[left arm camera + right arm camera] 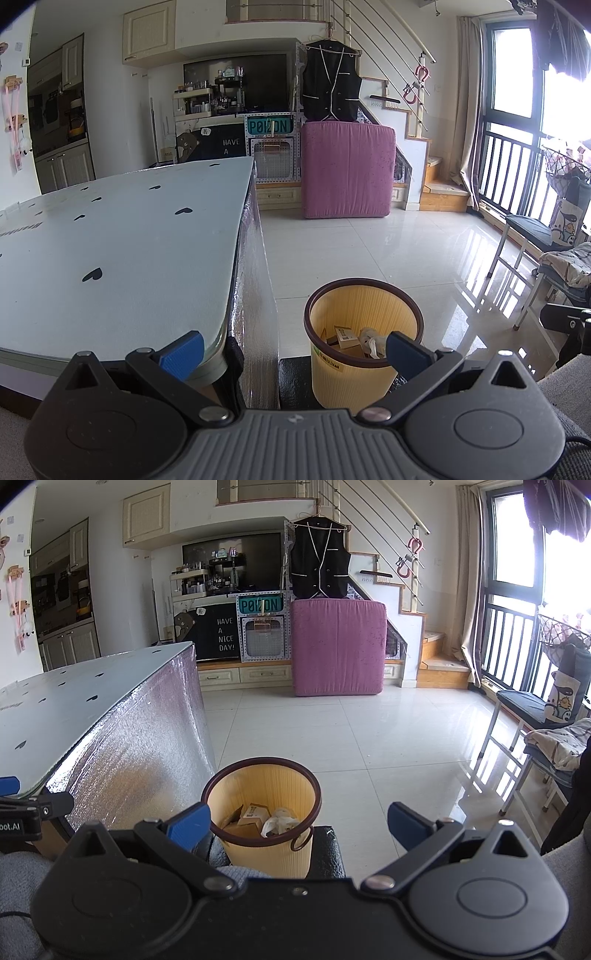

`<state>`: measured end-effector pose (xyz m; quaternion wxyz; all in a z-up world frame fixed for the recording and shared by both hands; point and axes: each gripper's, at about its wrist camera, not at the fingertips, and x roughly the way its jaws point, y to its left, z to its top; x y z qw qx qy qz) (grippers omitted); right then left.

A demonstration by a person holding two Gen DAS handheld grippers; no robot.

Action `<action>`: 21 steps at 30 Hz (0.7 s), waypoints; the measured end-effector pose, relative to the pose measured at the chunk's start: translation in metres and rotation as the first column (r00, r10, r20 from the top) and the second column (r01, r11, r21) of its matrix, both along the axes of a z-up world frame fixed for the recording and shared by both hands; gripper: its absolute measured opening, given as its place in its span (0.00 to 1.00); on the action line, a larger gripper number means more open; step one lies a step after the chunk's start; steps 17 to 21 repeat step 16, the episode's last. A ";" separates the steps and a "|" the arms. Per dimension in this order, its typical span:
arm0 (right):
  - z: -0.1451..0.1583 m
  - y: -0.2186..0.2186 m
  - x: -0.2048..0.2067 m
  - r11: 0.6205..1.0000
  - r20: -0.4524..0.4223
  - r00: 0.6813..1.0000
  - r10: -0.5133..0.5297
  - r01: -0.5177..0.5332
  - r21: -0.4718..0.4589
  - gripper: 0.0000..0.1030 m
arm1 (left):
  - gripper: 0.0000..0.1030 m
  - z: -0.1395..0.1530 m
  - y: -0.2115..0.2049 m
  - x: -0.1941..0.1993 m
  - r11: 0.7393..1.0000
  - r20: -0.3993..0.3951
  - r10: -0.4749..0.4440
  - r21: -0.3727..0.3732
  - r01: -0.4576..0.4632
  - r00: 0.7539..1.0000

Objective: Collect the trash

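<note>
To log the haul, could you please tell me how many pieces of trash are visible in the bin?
3: two small boxes and a crumpled white wrapper in the yellow bin; more may be hidden beneath.

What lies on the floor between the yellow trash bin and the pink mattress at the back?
Only bare white floor tiles between trash bin and pink mattress; both wrist views show it.

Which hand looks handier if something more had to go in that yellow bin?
Probably right. The right gripper has the bin nearly centred ahead, jaws open and empty. The left gripper sits over the table edge.
</note>
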<state>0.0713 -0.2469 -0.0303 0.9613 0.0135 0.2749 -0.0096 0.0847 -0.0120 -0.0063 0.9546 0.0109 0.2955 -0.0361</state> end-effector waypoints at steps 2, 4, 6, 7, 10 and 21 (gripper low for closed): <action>0.000 0.000 0.000 1.000 0.001 1.000 -0.001 0.001 0.000 1.00 | 1.00 0.000 0.000 0.000 1.000 0.000 0.000 0.000 0.000 1.000; 0.000 0.000 0.000 1.000 0.000 1.000 0.000 0.000 0.000 1.00 | 1.00 0.000 0.000 0.000 1.000 0.000 -0.001 -0.001 0.001 1.000; 0.000 0.000 0.000 1.000 0.001 1.000 0.000 0.000 -0.001 1.00 | 1.00 -0.001 0.000 0.000 1.000 0.000 0.000 0.000 0.000 1.000; 0.000 0.000 0.000 1.000 0.000 1.000 0.000 0.000 0.000 1.00 | 1.00 0.000 0.000 0.000 1.000 0.000 0.000 0.001 0.000 1.000; 0.000 0.000 0.000 1.000 0.000 1.000 0.000 0.000 0.000 1.00 | 1.00 0.000 -0.001 0.000 1.000 0.001 0.001 0.001 -0.001 1.000; -0.001 0.001 0.000 1.000 0.000 1.000 -0.001 0.001 0.000 1.00 | 1.00 0.002 -0.001 0.000 1.000 0.001 0.002 -0.001 -0.002 1.000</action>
